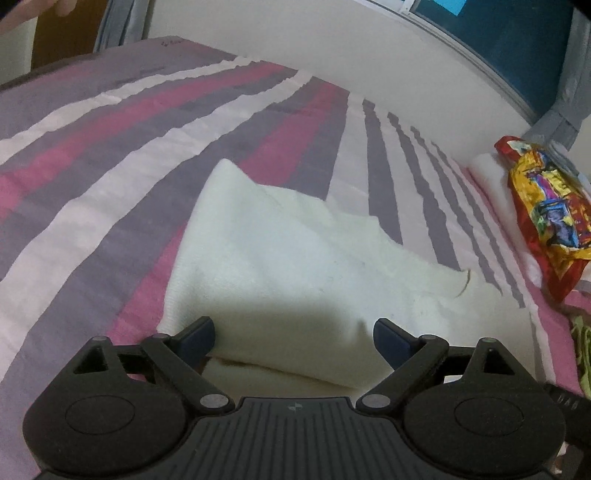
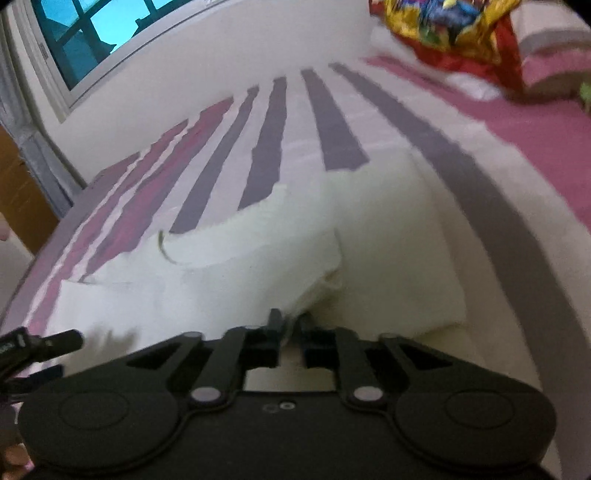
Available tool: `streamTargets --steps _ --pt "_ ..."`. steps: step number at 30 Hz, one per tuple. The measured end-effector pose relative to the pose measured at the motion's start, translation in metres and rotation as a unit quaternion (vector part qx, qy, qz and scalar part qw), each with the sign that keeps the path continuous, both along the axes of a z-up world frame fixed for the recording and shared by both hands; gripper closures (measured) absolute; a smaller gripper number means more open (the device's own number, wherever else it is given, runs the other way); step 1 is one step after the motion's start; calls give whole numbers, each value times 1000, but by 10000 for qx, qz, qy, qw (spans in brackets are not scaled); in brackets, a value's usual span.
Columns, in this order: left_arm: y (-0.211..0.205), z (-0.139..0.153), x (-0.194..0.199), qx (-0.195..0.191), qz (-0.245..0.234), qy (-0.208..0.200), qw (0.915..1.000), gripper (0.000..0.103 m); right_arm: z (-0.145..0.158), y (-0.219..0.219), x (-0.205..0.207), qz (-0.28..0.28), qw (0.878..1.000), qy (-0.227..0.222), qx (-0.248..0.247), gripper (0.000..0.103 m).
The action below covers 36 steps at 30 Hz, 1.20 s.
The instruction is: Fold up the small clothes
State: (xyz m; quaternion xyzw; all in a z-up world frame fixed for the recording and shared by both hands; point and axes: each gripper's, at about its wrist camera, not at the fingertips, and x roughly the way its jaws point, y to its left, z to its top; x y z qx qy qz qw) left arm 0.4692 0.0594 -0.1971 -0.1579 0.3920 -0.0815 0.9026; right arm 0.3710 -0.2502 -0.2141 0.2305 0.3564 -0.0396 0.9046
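Note:
A small white knitted garment (image 1: 280, 258) lies partly folded on the striped bedspread (image 1: 110, 155). My left gripper (image 1: 293, 334) is open, its jaws wide apart over the garment's near edge, holding nothing. In the right wrist view the same white garment (image 2: 229, 280) spreads in front of my right gripper (image 2: 290, 321), which is shut on a pinched fold of its edge and lifts it slightly. The left gripper's side shows at the left edge (image 2: 40, 345).
A red and yellow printed cloth bundle (image 1: 543, 214) lies on folded white fabric at the bed's right side, also in the right wrist view (image 2: 450, 26). A white wall and a window (image 2: 92, 40) run behind the bed. Green fabric (image 1: 581, 343) lies at the far right.

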Motion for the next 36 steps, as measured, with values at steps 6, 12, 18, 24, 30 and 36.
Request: streamTargets --steps 6,12,18,24,30,36 --pt "2 6 1 -103 101 -55 9999 11 2 -14 8 -254 9996 -90 91 93" --pt "-11 14 0 -101 -58 -188 9998 11 28 -13 -8 -190 9963 -540 -644 97" --pt "-35 -4 5 226 -276 142 9993 11 18 -42 -7 -453 9943 -109 -963 96" --pt "-32 8 -2 287 -151 153 9994 11 17 -39 -9 -521 9922 103 -1130 77" --pt "-29 2 -13 551 -164 402 9975 11 10 -30 0 -143 9917 581 -1137 78" --pt "-24 13 -53 717 -283 334 9965 11 39 -21 -36 -64 9956 177 -922 73"
